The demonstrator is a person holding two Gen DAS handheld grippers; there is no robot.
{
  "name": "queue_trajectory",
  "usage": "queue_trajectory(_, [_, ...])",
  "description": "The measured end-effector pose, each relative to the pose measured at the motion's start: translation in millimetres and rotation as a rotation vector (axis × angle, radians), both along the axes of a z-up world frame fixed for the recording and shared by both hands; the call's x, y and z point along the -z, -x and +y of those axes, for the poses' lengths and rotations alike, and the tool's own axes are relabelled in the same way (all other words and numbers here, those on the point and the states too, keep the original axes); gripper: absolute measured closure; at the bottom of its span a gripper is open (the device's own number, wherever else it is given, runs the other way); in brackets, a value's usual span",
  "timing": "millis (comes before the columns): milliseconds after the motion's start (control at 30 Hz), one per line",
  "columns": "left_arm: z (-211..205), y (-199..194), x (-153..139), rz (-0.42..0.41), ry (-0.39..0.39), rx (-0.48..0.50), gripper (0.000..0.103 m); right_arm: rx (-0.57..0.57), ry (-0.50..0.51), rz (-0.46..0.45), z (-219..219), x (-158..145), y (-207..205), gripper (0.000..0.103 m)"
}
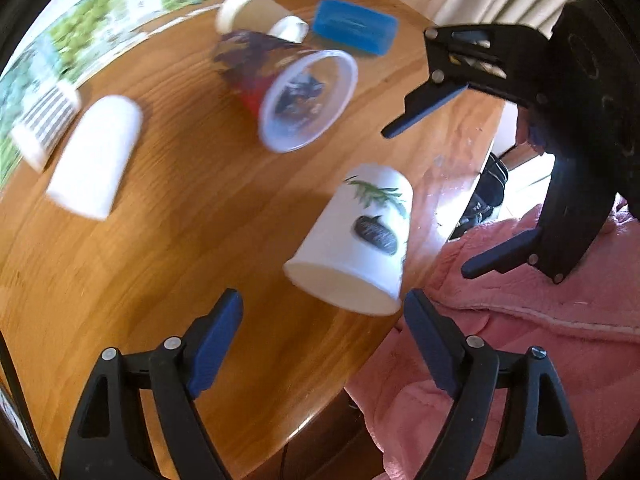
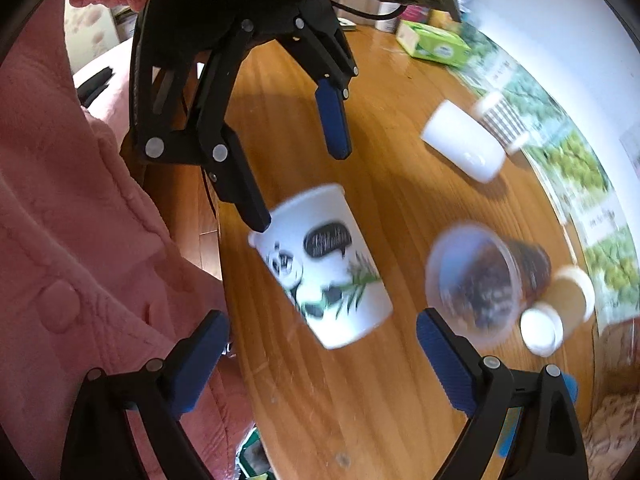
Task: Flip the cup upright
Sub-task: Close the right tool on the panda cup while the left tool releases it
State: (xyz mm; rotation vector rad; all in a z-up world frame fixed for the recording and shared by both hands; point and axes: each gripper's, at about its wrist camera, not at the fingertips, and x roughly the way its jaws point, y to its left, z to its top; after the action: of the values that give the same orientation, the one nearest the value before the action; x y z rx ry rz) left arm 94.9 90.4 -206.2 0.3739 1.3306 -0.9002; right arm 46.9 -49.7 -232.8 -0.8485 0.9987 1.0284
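A white paper cup with a panda print [image 1: 362, 236] [image 2: 324, 264] stands upside down, rim on the wooden table [image 1: 168, 256] [image 2: 384, 392] near its edge. My left gripper [image 1: 324, 344] is open, its fingers just short of the cup, one on each side. It also shows in the right wrist view [image 2: 304, 184], open above the cup's rim. My right gripper [image 2: 324, 364] is open, close to the cup's closed end. In the left wrist view my right gripper [image 1: 424, 204] hangs open to the right of the cup.
A clear plastic cup with a dark print [image 1: 292, 92] [image 2: 484, 280] lies on its side. A plain white cup [image 1: 96, 156] [image 2: 464, 144] and a striped cup [image 1: 44, 124] [image 2: 500, 120] stand inverted. A brown cup [image 1: 248, 10], a blue box [image 1: 354, 26] and a green box [image 2: 436, 44] lie further off.
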Motion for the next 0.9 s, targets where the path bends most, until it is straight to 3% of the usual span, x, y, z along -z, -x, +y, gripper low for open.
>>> queue_trajectory(267, [41,8,-20,0.002,0.055,-0.266,0.018,-0.115,0.026,0.001,31,14,3,0.011])
queue_trajectory(600, [100,14,-33,-0.08,0.154,-0.747,0.018,-0.225,0.109,-0.023,51,36,14,0.02])
queue_trajectory(700, [103,13,-32,-0.086,0.177,-0.824,0.018,-0.232,0.125,-0.044,52,42,16,0.024])
queue_trajectory(900, [108,16,-32,-0.102,0.195,-0.876,0.018,-0.194,0.104,-0.055,53,46,17,0.03])
